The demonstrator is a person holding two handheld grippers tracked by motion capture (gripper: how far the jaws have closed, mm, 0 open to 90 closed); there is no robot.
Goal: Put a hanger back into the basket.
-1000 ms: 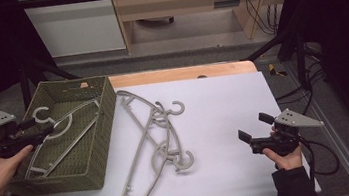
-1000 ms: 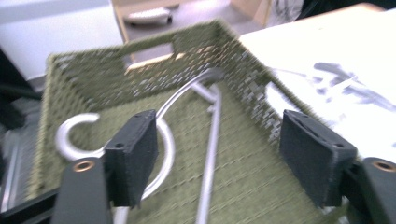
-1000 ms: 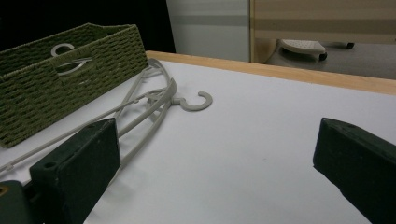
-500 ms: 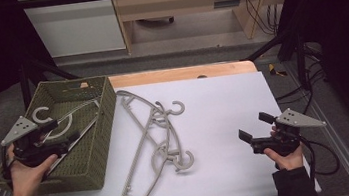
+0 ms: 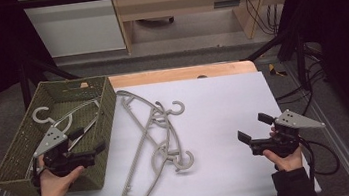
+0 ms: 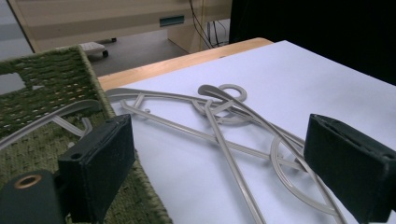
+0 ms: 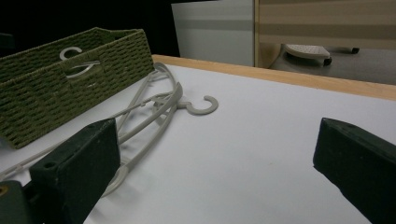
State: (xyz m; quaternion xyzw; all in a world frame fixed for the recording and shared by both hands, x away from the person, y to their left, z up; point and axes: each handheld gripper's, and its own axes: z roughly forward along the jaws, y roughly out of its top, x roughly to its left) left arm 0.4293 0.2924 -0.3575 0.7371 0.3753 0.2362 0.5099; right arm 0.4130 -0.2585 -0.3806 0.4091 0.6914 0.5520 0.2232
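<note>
The left gripper [image 5: 89, 141], jaws just opened and empty, is facing light, stiff, slippery hangers [image 5: 150, 146] mid-desk [image 5: 223, 97]; a thin shoulder bar is offering the best hold.

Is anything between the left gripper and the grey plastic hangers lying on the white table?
The left gripper, jaws open and empty, sits over the green woven basket; its right wall stands between it and the grey plastic hangers.

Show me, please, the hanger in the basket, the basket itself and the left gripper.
hanger in the basket [image 5: 42, 114], high view, on its hook.
basket [image 5: 107, 98], high view, on its right wall.
left gripper [image 5: 88, 140], high view, between its open fingertips.
</note>
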